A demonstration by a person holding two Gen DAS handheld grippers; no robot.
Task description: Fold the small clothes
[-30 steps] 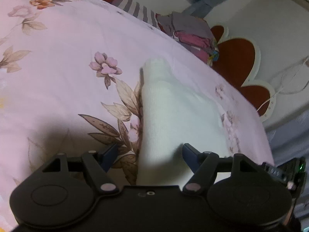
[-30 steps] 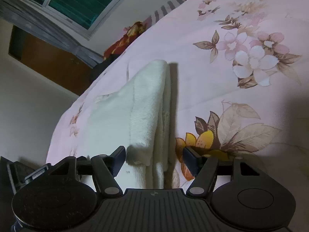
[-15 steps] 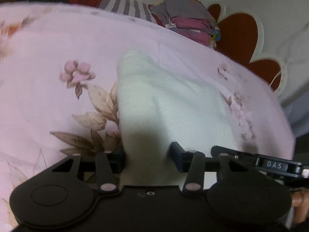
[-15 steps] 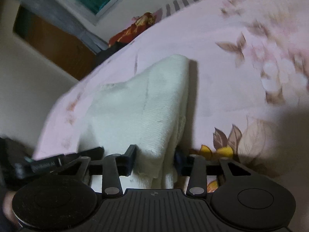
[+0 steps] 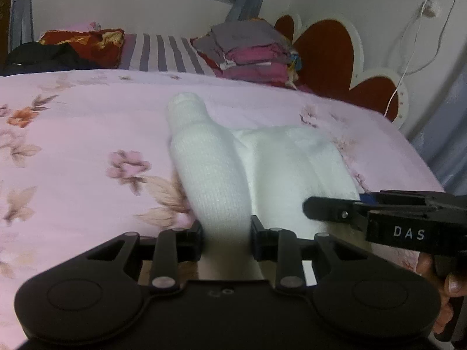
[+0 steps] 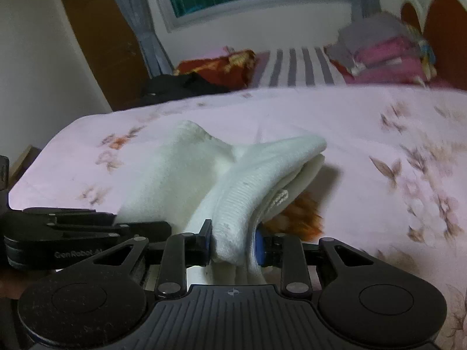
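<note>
Between both claws, white knit garment (image 5: 216, 175) hangs bunched, edges pinched.

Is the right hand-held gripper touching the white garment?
Touching. The right wrist view shows the right hand-held gripper with both fingers pressed against a bunched edge of the white garment.

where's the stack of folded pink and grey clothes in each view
Left wrist: stack of folded clothes sits upper centre-right, at the far end of the bed, left of the red headboard.
Right wrist: stack at upper right.
Shared landmark: striped pillow, just left of it.
</note>
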